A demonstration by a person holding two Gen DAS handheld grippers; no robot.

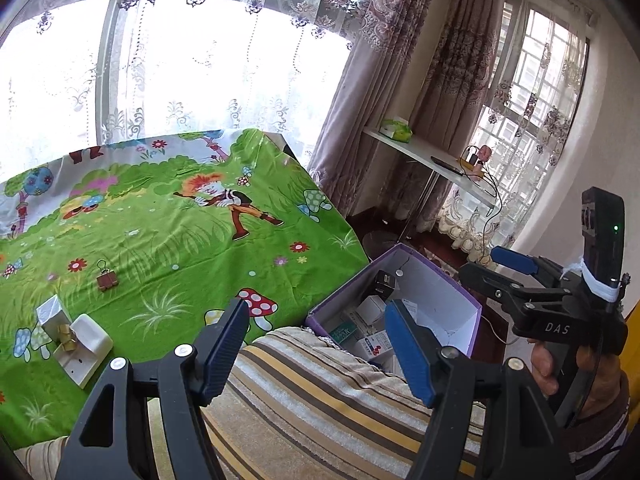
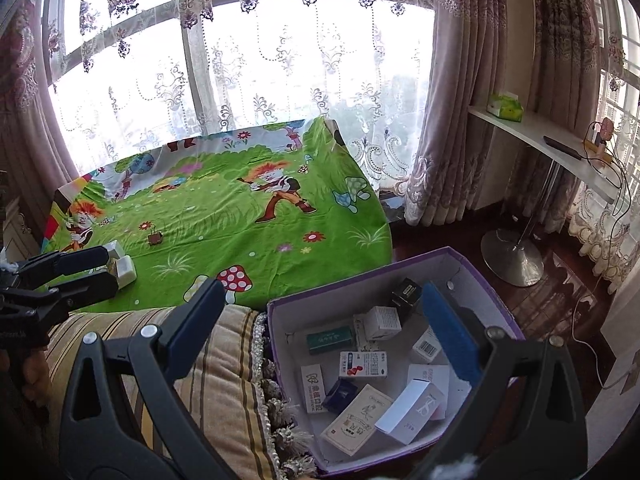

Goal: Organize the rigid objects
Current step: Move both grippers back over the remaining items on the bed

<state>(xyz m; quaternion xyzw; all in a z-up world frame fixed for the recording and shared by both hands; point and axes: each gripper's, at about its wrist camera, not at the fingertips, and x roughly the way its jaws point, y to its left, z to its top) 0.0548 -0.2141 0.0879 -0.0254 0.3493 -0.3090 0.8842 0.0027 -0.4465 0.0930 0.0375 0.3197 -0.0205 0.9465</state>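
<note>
From where I stand, the purple box (image 2: 476, 268) is the landmark — a cardboard carton with white inner walls, already holding many small packets. Left of it, on the green cartoon cloth (image 1: 168, 240), the remaining things lie: a white plastic block (image 1: 86, 346), a silver carton (image 1: 52, 314) touching it, and further from the box a brown binder clip (image 1: 107, 279). All look light and stiff; the block seems smooth, perhaps slippery, so I would take it across its flat sides. The left gripper (image 1: 316, 350) stands wide and empty. The right gripper (image 2: 324, 328), above the box, is wide too — nothing between its blue pads.
</note>
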